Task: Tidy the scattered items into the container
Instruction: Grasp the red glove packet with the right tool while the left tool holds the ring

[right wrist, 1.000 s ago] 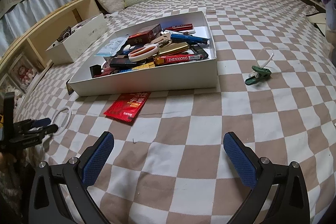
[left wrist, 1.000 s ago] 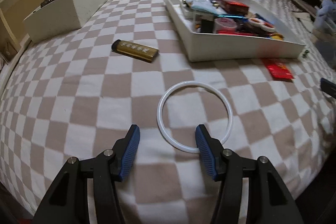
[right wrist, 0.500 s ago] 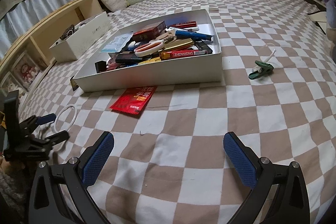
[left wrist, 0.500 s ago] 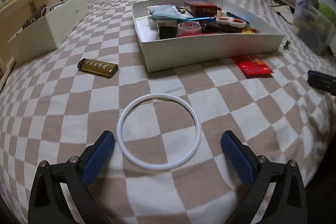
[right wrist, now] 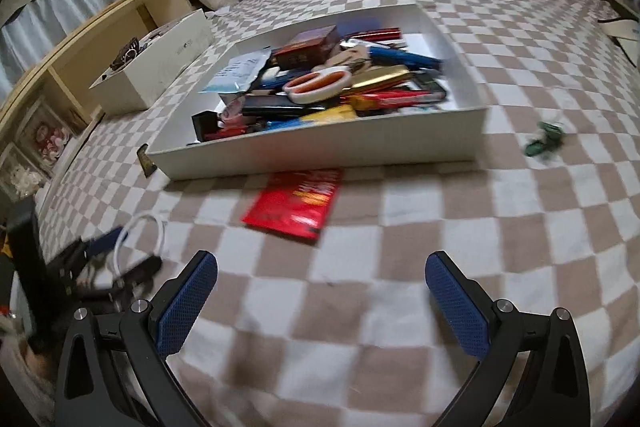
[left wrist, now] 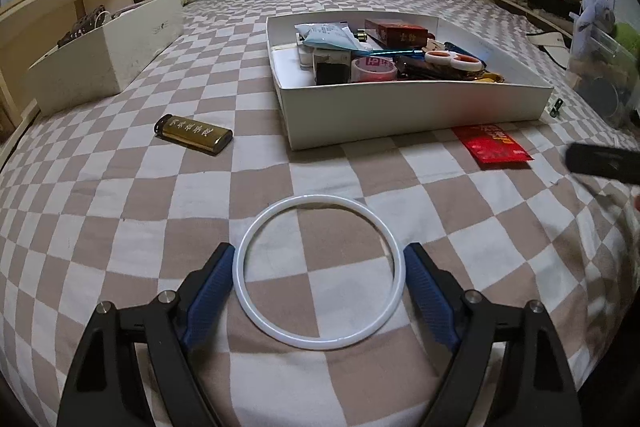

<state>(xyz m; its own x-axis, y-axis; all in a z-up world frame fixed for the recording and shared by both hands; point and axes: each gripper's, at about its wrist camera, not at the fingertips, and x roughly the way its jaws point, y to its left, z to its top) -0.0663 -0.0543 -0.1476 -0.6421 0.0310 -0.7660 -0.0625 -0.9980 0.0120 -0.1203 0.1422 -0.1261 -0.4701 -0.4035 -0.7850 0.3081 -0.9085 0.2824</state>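
The left gripper [left wrist: 318, 279] straddles the white ring [left wrist: 317, 270], which lies flat on the bed [left wrist: 120, 227] short of the tray [left wrist: 400, 111]. Its jaws have just been closing, pads just beside the rim but not yet pressing. To do this well, close evenly so the ring doesn't skid, then lift level. The right gripper [right wrist: 320, 291] stands wide and empty near the red packet [right wrist: 294, 203].
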